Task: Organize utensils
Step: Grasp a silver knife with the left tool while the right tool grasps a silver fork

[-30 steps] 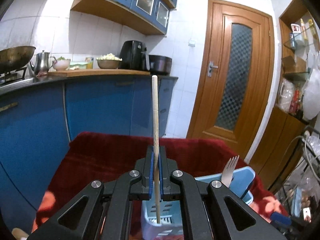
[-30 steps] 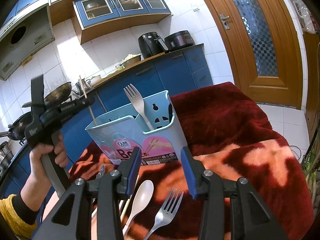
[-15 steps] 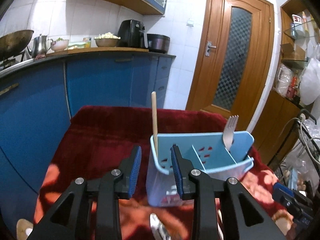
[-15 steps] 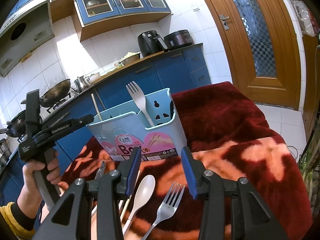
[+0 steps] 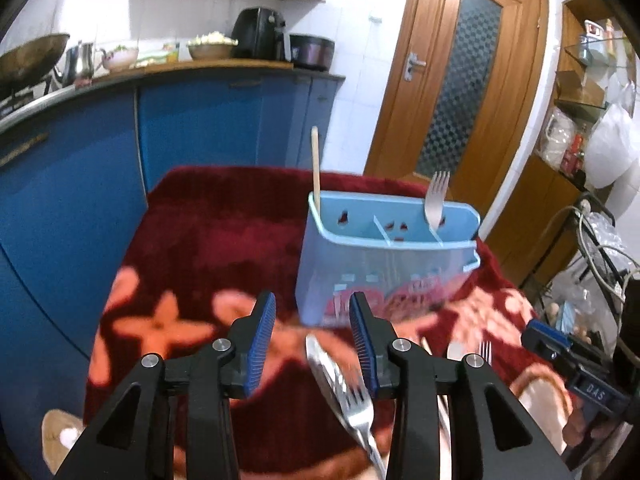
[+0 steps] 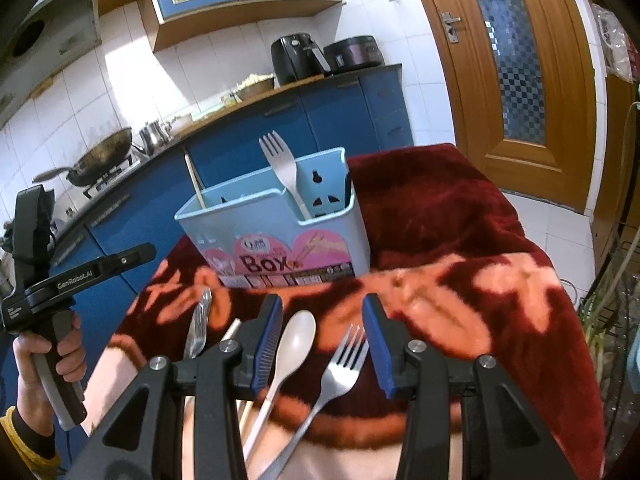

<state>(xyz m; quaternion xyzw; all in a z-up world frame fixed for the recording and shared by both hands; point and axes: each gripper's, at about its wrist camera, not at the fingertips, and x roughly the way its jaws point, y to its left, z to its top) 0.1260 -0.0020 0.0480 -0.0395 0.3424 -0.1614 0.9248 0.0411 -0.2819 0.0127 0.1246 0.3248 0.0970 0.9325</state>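
A light blue utensil box [image 5: 384, 264] stands on the red blanket. A wooden chopstick [image 5: 315, 168] stands upright in its left compartment and a pale plastic fork [image 5: 436, 196] in its right one. My left gripper [image 5: 312, 304] is in front of the box, its jaws opening with nothing pressed between them. A metal fork [image 5: 344, 384] lies below it. My right gripper [image 6: 322, 332] stands open just above a beige spoon [image 6: 294, 340] and a metal fork [image 6: 344, 364]. The box [image 6: 280, 232] is beyond them.
More metal cutlery [image 6: 198, 328] and a loose chopstick [image 6: 232, 330] lie on the blanket [image 6: 440, 220] to the left. A hand [image 6: 44, 356] holds the left gripper's handle. Blue cabinets [image 5: 200, 128] stand behind, with a wooden door [image 5: 460, 80] and a wire rack [image 5: 600, 248] to the right.
The left gripper let go of the chopstick, which now stands in the box. It drew back, tipped downward, and its jaws spread apart. The right gripper has hardly moved.
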